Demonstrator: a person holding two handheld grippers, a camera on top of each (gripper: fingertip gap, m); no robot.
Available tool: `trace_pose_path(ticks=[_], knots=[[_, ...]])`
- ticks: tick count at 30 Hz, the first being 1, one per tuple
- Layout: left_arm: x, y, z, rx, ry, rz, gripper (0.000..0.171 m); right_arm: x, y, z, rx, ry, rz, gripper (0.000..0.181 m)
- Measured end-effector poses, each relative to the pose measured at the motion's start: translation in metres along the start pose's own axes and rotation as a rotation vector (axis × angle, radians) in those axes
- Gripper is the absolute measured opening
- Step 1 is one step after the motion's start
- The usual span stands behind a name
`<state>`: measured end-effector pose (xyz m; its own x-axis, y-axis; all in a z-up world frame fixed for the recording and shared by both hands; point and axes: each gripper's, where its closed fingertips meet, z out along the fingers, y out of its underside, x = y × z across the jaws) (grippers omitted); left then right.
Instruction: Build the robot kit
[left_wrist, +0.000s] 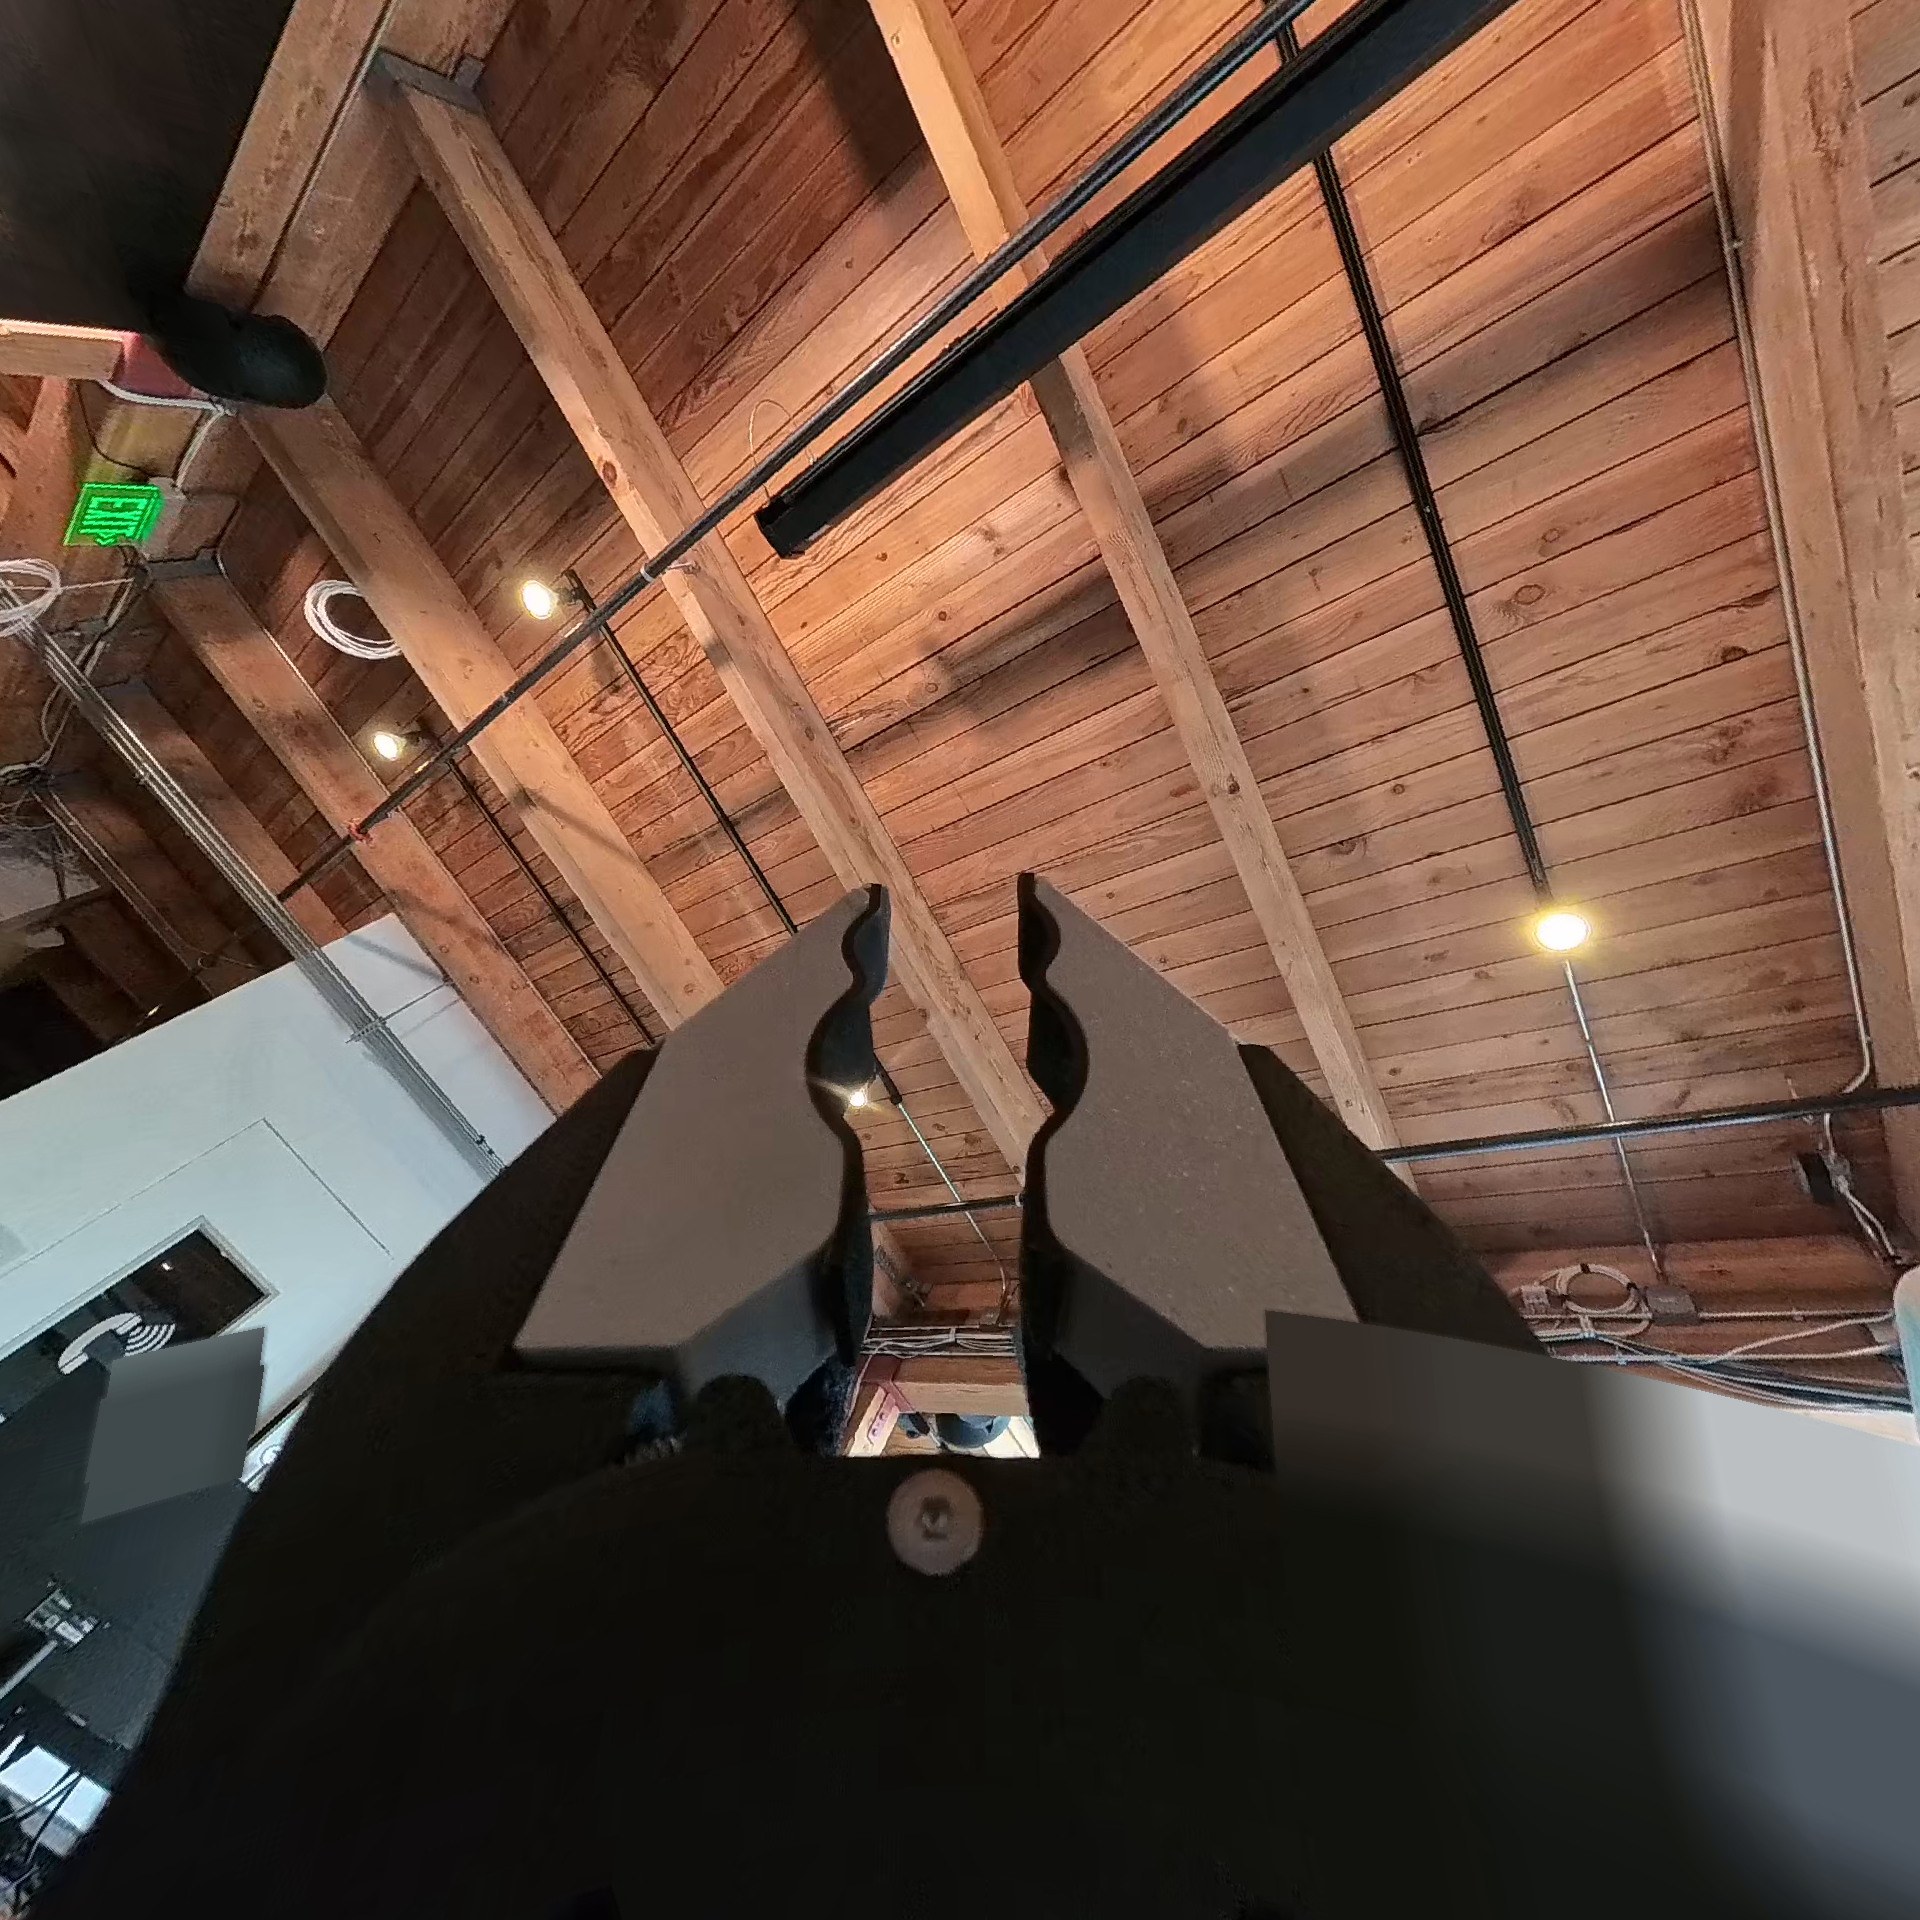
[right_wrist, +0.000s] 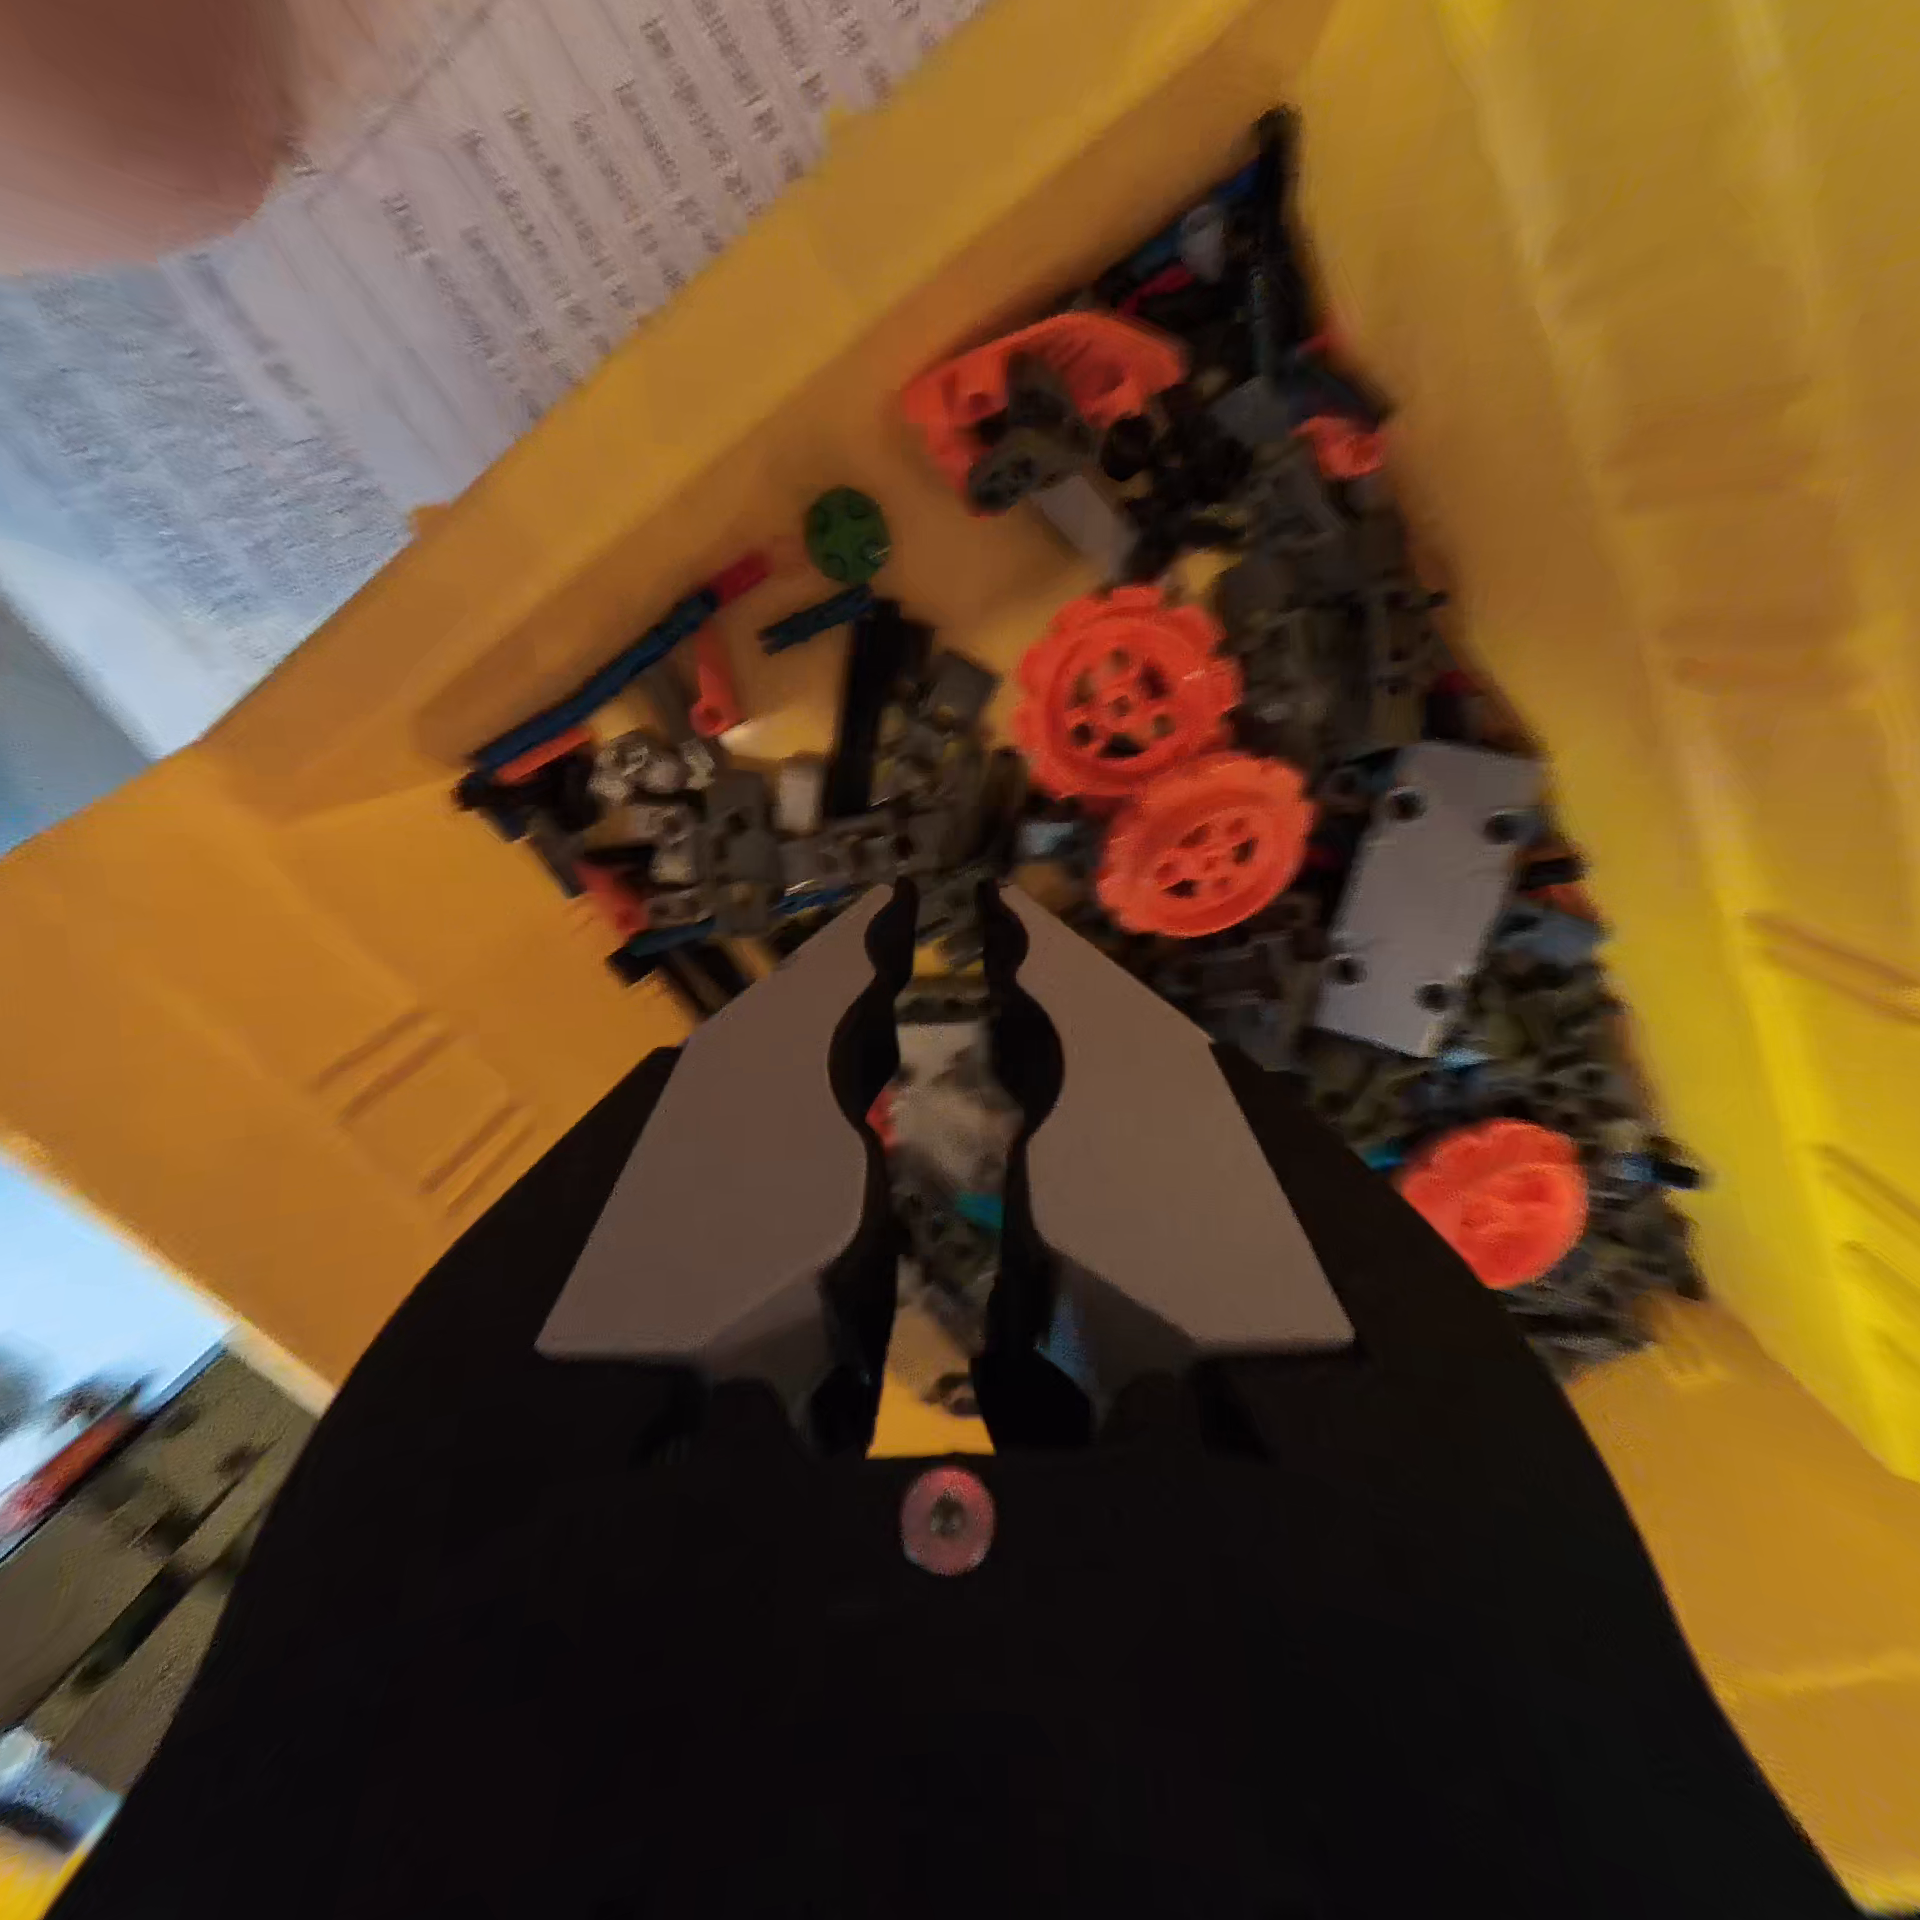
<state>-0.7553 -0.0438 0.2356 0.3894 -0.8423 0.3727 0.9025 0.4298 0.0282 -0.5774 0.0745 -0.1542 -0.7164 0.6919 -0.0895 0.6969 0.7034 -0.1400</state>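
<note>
Wooden planks and pale beams of a ceiling (left_wrist: 1195, 582) fill the left wrist view, with black light rails, small round lamps and a green lit sign (left_wrist: 109, 514) far left. The left gripper (left_wrist: 948, 899) points up at this ceiling; its jaws stand apart with only air between them, touching nothing.

The right gripper (right_wrist: 948, 902) points down into a yellow bin (right_wrist: 1621, 520) — the picture is blurred. Its jaws are a little spread, with a narrow gap, and they pinch nothing that I can see. The tips hang just over a pile of parts (right_wrist: 1299, 665), mostly dark grey and black pieces with holes and pins, lying tangled. Just right of the tips are two orange wheels (right_wrist: 1127, 691) with toothed rims, touching each other; a third orange one lies nearer, to the right. A flat grey plate (right_wrist: 1423, 894) lies right of the wheels, a small green disc (right_wrist: 847, 532) far left. A printed sheet (right_wrist: 436, 270) rests at the bin's far left edge.

For a clean grip here, I judge that the hard, smooth plastic wants a slow, steady approach — tangled parts may lift together.
</note>
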Motion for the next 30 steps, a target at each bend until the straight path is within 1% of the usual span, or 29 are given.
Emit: trace_pose_path(ticks=[1,2,5,6,8,10,13,14,15,18,20,21,27,30], knots=[[0.000,0.000,0.000,-0.001,0.001,-0.002,0.022,-0.010,0.008,0.000,-0.035,-0.065,0.015,0.010],[0.000,0.000,0.000,-0.001,0.001,-0.002,0.022,-0.012,0.016,0.001,-0.071,-0.074,0.020,0.010],[0.001,0.000,0.000,0.000,0.003,-0.001,0.022,-0.006,0.034,0.011,-0.142,-0.019,-0.017,0.012],[0.001,0.000,0.000,0.000,0.003,0.001,0.022,-0.003,0.028,0.012,-0.108,0.006,-0.026,0.010],[0.001,0.000,0.000,0.000,0.003,0.003,0.022,0.003,0.018,0.012,-0.067,0.035,-0.017,0.013],[0.001,0.001,0.000,-0.002,0.002,0.003,0.021,0.001,0.007,0.014,-0.017,0.009,-0.003,0.009],[0.000,0.002,0.001,-0.005,0.001,-0.001,0.022,0.008,0.002,0.015,-0.024,0.038,-0.004,0.010],[0.000,0.002,0.001,-0.006,0.001,-0.002,0.021,0.007,0.002,0.015,-0.027,0.030,-0.011,0.007],[0.000,0.002,0.001,-0.007,0.001,-0.002,0.021,0.003,0.002,0.015,-0.032,0.007,-0.013,0.004],[0.000,0.001,0.001,-0.004,0.000,0.002,0.021,-0.015,0.014,0.016,-0.096,-0.103,0.007,0.004],[0.000,0.000,0.000,-0.001,0.001,-0.001,0.021,-0.025,0.018,0.016,-0.098,-0.163,0.024,0.003],[-0.001,0.000,0.000,-0.002,0.001,-0.003,0.021,-0.025,0.021,0.016,-0.106,-0.162,0.028,0.002],[0.000,0.000,0.000,-0.001,0.002,-0.001,0.021,0.015,0.015,0.014,-0.031,0.034,0.042,0.004],[-0.001,0.001,0.001,-0.002,0.000,-0.003,0.021,0.034,0.002,0.008,0.044,0.132,0.025,0.008]])
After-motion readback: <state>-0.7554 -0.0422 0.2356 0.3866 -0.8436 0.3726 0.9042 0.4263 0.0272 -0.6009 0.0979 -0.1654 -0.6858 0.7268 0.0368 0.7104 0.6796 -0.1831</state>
